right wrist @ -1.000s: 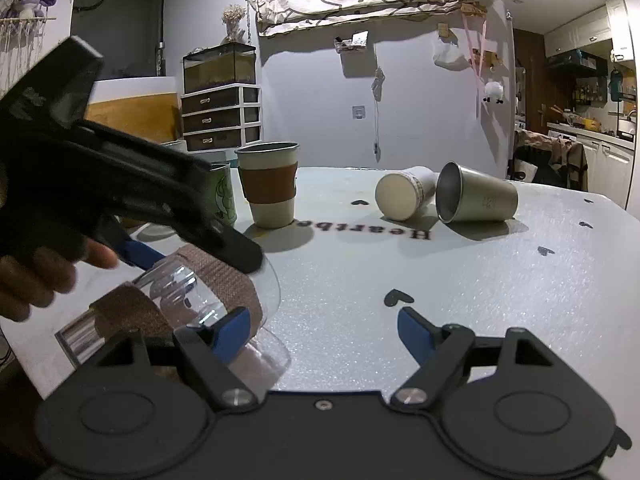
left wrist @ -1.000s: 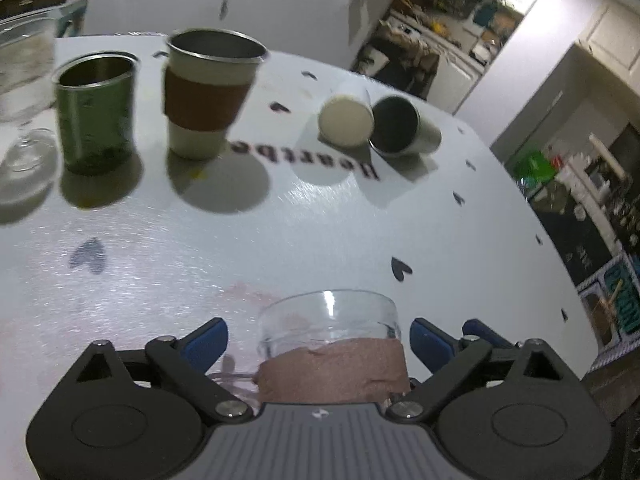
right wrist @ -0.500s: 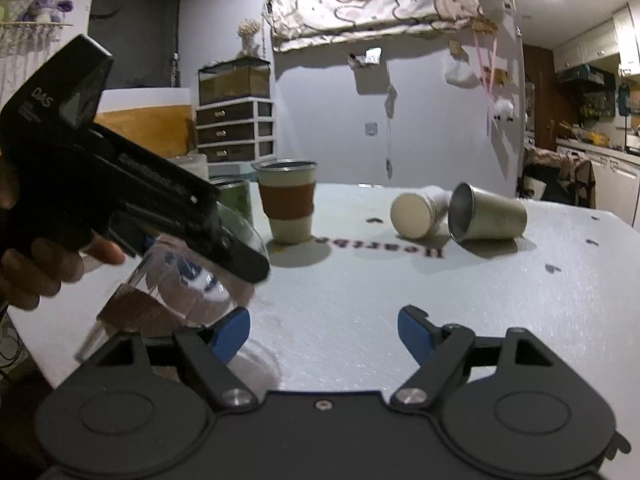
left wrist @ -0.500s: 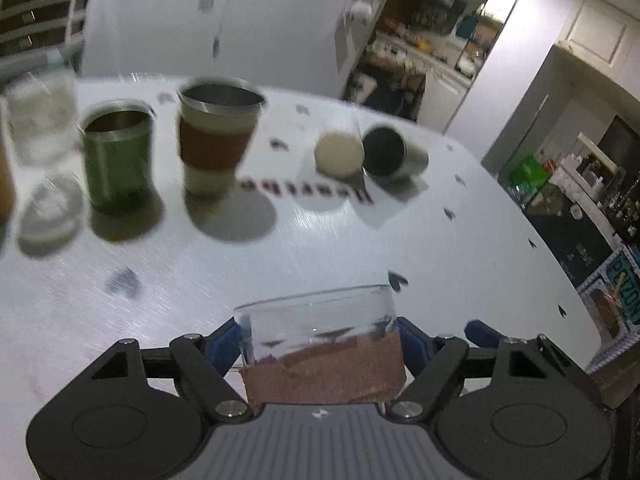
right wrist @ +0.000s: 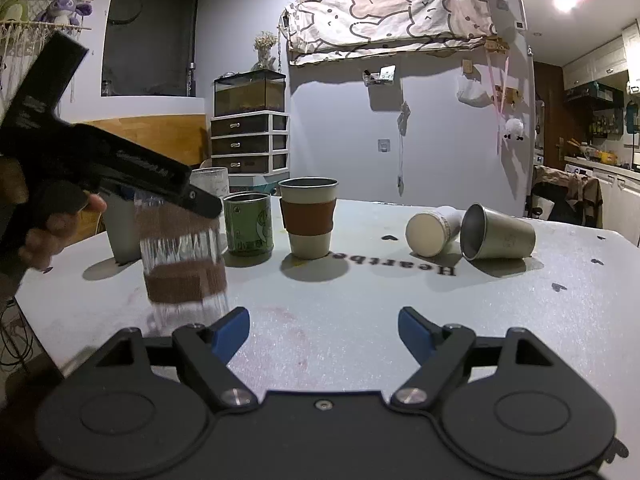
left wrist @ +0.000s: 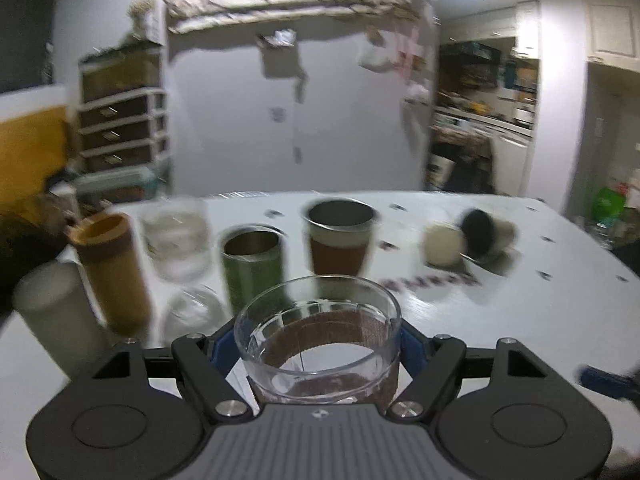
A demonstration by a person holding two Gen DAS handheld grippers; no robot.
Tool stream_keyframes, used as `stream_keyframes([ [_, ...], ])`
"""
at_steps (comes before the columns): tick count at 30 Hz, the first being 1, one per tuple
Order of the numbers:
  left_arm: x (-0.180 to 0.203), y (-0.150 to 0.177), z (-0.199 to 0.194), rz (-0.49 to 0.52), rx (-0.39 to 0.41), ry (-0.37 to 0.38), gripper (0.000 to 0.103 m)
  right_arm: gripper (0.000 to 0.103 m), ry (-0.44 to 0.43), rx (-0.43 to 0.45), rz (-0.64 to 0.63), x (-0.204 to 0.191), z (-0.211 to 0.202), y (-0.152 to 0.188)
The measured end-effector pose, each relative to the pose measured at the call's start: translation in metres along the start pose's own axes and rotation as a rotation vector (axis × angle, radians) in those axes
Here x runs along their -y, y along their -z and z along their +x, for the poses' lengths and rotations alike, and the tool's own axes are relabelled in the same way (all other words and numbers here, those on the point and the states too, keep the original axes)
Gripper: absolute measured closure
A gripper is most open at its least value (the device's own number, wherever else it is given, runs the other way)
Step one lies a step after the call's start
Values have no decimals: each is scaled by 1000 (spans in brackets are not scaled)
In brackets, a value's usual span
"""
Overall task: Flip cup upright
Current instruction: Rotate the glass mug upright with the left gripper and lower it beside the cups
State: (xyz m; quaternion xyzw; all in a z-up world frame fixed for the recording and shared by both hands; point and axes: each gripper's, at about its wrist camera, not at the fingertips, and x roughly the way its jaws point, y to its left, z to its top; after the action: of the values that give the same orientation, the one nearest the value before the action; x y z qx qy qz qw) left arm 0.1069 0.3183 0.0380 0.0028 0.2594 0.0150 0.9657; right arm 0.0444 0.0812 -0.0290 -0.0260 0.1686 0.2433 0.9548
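Note:
My left gripper [left wrist: 316, 344] is shut on a clear glass cup with a brown band [left wrist: 320, 340]. In the right wrist view the cup [right wrist: 182, 256] stands nearly upright, mouth up, near the table's left front; I cannot tell whether its base touches the table [right wrist: 360, 320]. The left gripper's body [right wrist: 132, 168] reaches it from the left. My right gripper [right wrist: 324, 326] is open and empty above the front of the table. A cream paper cup [right wrist: 434, 228] and a steel cup [right wrist: 496, 232] lie on their sides at the right.
A row of upright cups stands behind: a cream cup with a brown sleeve [right wrist: 308, 218], a green tin cup [right wrist: 248, 224], a clear glass [left wrist: 176, 240], an amber tumbler [left wrist: 110, 268] and a frosted cup [left wrist: 56, 320]. The table's left edge is close to the held cup.
The left gripper has turned the glass cup from lying tilted to nearly upright and moved it a little toward the row of cups. The right gripper has stayed open and barely moved.

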Motion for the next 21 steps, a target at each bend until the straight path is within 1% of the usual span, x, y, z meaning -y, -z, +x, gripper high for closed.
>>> stream_keyframes([
  [6,-27,-16,19,-11,81,-151,25,21,-2,-12,6,0,3,3],
  [11,-41,-18,32,7,134,-261,25,21,1,-19,13,2,5,5],
  [14,-48,-15,39,13,140,-284,25,21,1,-21,14,2,5,6],
  [17,-56,-13,45,-7,133,-287,25,21,0,-22,14,2,5,6],
  [21,-64,-12,48,-19,147,-295,25,21,2,-24,13,1,6,7],
])
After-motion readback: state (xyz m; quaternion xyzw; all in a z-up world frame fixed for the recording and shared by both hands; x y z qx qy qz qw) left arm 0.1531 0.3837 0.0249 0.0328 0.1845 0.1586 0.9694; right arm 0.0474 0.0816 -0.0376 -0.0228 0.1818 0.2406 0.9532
